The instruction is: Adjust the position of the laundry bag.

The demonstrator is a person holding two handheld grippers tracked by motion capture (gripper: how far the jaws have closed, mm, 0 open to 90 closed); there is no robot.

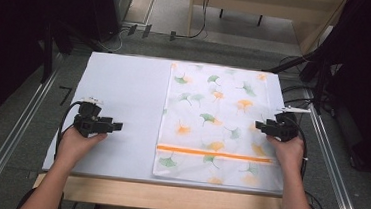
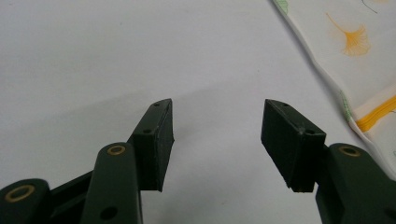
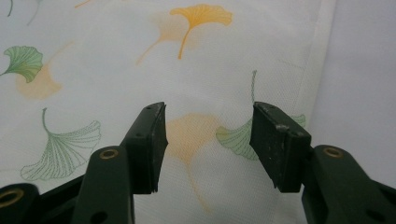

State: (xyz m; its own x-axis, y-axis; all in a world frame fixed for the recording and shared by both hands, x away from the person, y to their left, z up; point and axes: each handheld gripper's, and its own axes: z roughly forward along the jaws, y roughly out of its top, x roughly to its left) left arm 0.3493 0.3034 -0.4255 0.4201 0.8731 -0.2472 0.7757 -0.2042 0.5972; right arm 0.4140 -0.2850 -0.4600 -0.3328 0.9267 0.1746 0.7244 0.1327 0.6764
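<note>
While both tongs (image 1: 117, 126) (image 1: 258, 125) gape empty, the zippered laundry bag (image 1: 212, 116) lies flat.

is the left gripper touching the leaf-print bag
Apart. In the left gripper view the left gripper stands open over bare table, the bag edge off to one side; the high view shows the same gap.

the right hand-held gripper (image 1: 261, 125) is hiding part of the leaf-print cloth (image 1: 213, 111) edge at 3 o'clock; the person's forearms are running off at 6 o'clock.
</note>
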